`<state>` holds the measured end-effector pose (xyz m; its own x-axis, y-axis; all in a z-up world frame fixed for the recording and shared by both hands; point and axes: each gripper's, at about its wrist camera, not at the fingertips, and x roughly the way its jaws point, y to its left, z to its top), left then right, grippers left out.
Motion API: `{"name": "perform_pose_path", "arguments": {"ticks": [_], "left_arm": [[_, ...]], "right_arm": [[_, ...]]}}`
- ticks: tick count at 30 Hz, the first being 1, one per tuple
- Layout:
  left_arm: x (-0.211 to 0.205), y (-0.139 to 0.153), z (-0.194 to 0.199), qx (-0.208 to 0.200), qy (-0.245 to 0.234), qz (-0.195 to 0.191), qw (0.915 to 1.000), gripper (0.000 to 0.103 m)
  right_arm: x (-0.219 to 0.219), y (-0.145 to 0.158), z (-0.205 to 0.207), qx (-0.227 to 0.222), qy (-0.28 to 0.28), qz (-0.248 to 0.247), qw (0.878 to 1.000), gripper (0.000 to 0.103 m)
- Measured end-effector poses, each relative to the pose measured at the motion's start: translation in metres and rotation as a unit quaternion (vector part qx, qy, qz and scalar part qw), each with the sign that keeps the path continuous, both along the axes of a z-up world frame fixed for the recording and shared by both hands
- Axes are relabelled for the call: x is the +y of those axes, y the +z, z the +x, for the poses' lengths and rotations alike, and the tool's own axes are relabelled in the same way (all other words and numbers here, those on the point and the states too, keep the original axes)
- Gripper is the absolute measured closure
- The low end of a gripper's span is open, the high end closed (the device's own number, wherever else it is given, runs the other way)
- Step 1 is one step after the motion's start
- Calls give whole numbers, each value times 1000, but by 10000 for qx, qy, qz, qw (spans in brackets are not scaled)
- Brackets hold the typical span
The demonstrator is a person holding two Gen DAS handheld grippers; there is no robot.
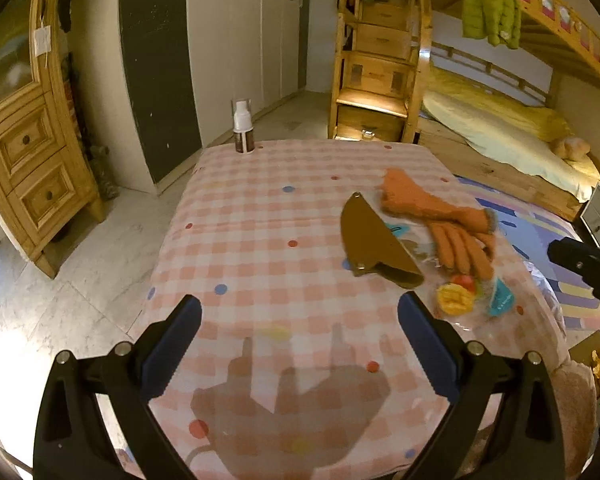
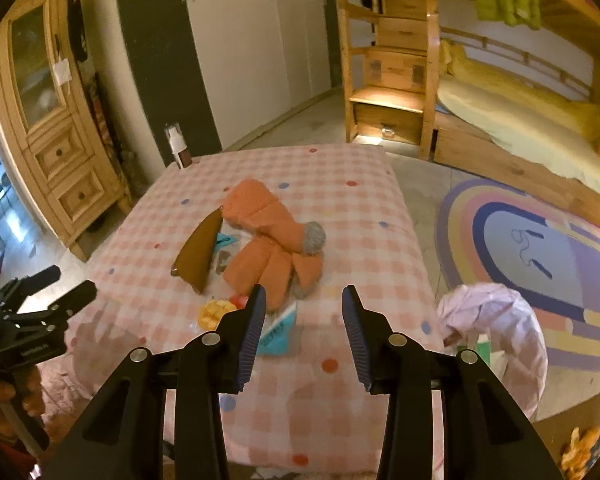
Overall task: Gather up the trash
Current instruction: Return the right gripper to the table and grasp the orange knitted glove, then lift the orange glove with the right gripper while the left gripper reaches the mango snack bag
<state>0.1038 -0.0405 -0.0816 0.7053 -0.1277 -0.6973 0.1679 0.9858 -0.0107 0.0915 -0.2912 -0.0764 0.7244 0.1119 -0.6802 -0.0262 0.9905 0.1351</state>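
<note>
Both claws are empty here. In the left wrist view the left gripper (image 1: pixel 300 312) fills the bottom of the frame with its 2 blue pads spread really wide, nothing between them but the pink checked tablecloth (image 1: pixel 260 220); whether they touch the cloth I can't tell. Its shadow sits on the cloth at bottom center. Upper left of center, a small white bottle (image 1: pixel 243 128) stands upright at the table's far edge.

Moving right, there's a brown wedge-shaped thing (image 1: pixel 374 242) lying flat, and just beside it an orange knit glove (image 1: pixel 432 220). The trash is in the lower right of that pile: a yellow crumpled wrapper (image 1: pixel 454 299) and a teal wrapper (image 1: pixel 500 300), close together. At the far right edge a bit of the other tool pokes in.

In the right wrist view, the left tool shows at the far left edge, held by a hand (image 2: pixel 8 400). Center bottom is the right gripper (image 2: pixel 304 292), its fingers parted about halfway, pinching nothing. The teal wrapper (image 2: pixel 278 334) lies just left of the gap, partly hidden behind the left finger, and the yellow wrapper (image 2: pixel 214 312) is further left. To the right of the table, at lower right, a pale pink plastic bag (image 2: pixel 496 320) sits open by the rainbow rug (image 2: pixel 540 248).
</note>
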Motion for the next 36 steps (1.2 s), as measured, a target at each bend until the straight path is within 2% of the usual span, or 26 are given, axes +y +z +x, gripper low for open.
{"name": "perform_pose_path", "arguments": {"ticks": [5,9,12,16,20,22,23,25,28,29,33,36], "left_arm": [[3,-5,19,84,112,10,9999,7],[0,-5,36,142,89,13,9999,7],[-3,-4,49,195,86,19,9998,7],[-8,-6,60,216,59,64,9997,7],[-10,-13,61,312,22,102,9995,7],[-11,-14,61,347,10,118,9993,7],[-11,-14,60,360,9,116,9993,7],[-11,-14,59,373,1,100,9993,7],[-11,-12,53,370,-7,83,9993,7],[-11,-12,51,372,-9,87,9993,7],[-12,-10,46,381,-36,130,9992,7],[-12,-7,41,335,-93,165,9993,7]], "right_arm": [[10,-11,30,144,135,-47,9998,62],[18,-9,55,112,291,-206,9993,61],[20,-6,76,84,356,-279,9989,57],[23,-20,106,376,521,-346,9973,57],[25,-35,111,616,641,-347,9954,57],[27,-38,106,648,682,-343,9950,59],[28,-38,104,662,707,-344,9947,67],[33,-40,101,740,806,-382,9933,71],[40,-42,95,762,851,-501,9922,83],[42,-41,95,732,838,-555,9922,91],[38,-18,90,355,708,-459,9958,93],[31,17,78,-92,596,-395,9974,93]]}}
